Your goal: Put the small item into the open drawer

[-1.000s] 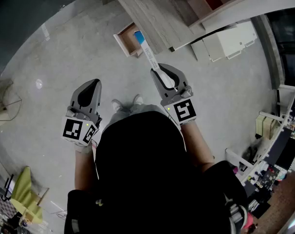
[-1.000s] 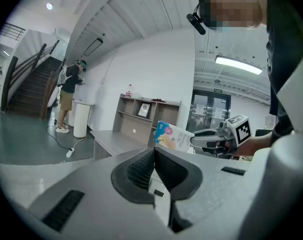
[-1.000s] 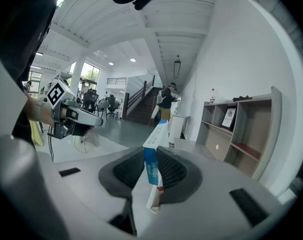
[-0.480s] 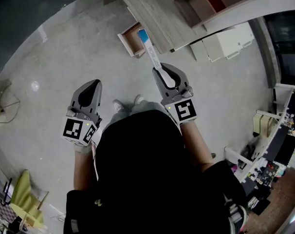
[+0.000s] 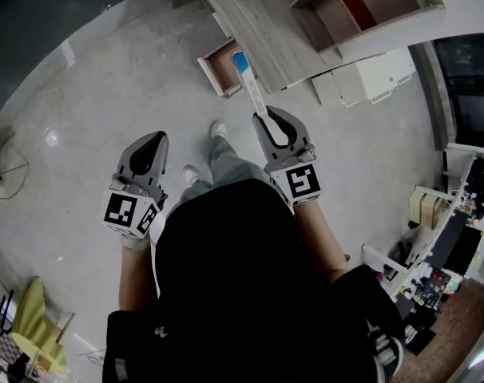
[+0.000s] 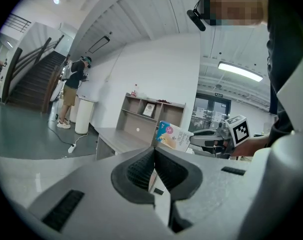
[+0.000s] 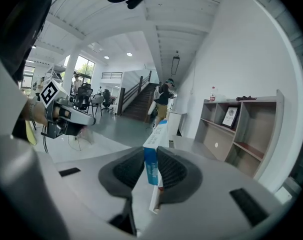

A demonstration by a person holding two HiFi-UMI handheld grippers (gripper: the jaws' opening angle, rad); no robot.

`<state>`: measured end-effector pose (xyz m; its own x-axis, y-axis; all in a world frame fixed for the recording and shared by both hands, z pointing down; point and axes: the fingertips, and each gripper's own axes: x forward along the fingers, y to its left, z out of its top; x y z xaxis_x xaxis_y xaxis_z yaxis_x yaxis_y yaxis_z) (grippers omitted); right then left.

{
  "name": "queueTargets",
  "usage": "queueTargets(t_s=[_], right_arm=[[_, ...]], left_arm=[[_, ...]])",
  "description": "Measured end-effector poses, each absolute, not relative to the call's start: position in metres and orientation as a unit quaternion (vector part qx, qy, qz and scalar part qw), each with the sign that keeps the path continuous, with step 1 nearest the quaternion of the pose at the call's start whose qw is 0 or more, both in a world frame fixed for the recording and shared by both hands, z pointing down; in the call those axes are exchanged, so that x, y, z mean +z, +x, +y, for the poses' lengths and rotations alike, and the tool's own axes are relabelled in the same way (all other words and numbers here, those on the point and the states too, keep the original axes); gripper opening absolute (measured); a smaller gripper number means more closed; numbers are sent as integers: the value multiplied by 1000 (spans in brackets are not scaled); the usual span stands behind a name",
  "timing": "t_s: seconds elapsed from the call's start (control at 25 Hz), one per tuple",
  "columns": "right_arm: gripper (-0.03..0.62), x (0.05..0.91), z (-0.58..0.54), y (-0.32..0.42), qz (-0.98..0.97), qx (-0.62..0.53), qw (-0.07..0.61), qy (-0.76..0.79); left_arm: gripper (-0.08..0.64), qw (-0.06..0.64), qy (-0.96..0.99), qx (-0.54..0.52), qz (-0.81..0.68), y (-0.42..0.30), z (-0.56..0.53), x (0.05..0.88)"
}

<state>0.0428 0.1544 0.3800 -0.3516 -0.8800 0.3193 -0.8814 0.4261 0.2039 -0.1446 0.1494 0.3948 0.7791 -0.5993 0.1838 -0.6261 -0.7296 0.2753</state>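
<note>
Two ribbed-padded grey grippers: right gripper (image 5: 267, 117), jaws clamped on a slim cardboard box (image 5: 248, 87); left gripper (image 5: 153, 137), jaws together.

The head camera sits above the person's shoulders, facing steeply down on the left gripper (image 5: 150, 140), the right gripper (image 5: 267, 120), the floor (image 5: 106, 78) and the desk (image 5: 258, 22) ahead. Each gripper camera rides close behind its own jaws, looking almost level across the hall; both share the desk and shelf unit (image 6: 149, 111), and each catches the other gripper.
</note>
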Motion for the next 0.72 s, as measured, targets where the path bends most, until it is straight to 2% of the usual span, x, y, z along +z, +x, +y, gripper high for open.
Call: queueTargets(t_s=[0.72], right_arm=[[91,413,32,98,-855,32,207,474]], left_arm=[[3,165,910,68,-375,-81,44,396]])
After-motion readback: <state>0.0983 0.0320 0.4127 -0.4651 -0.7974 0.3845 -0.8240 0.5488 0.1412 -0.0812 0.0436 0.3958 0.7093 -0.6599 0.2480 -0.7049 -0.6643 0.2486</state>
